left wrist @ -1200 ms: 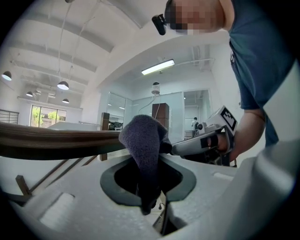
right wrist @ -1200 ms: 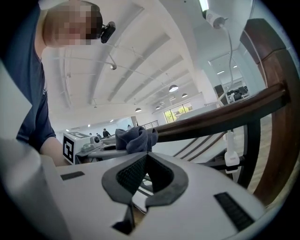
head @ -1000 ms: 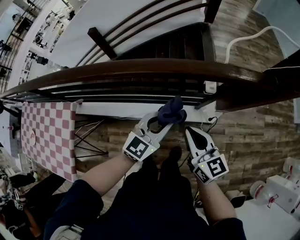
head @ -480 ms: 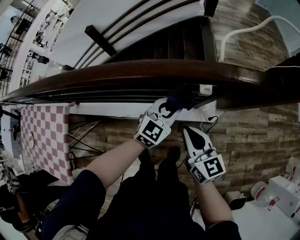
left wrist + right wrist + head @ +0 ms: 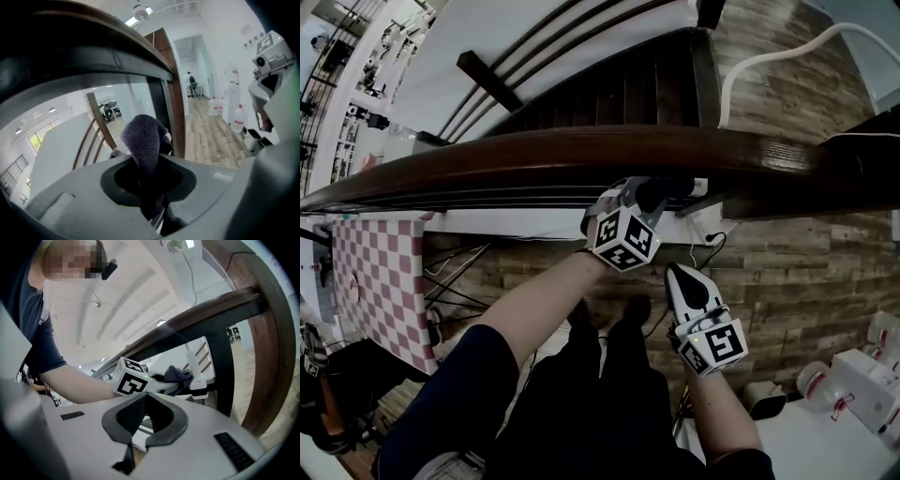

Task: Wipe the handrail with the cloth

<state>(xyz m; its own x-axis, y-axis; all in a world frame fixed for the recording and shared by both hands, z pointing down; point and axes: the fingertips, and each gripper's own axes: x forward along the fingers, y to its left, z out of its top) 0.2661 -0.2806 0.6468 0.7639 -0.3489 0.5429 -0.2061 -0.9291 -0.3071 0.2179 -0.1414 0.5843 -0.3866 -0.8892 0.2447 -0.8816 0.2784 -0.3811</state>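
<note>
Handrail (image 5: pixel 516 155) of dark wood spans the head view, and under its near edge the left gripper (image 5: pixel 639 199) points up, jaws clamped on the dark cloth (image 5: pixel 144 140) (bunched, close beneath the rail), while the right gripper (image 5: pixel 689 289) hangs lower, jaws together, empty.

The left gripper (image 5: pixel 641 194) (cloth (image 5: pixel 656 193) in its jaws) is at the handrail (image 5: pixel 534 155), with the right gripper (image 5: pixel 679 276) nearer, rightward.

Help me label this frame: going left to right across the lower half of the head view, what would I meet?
Checkered tablecloth → left hand-held gripper → right hand-held gripper → white device.
</note>
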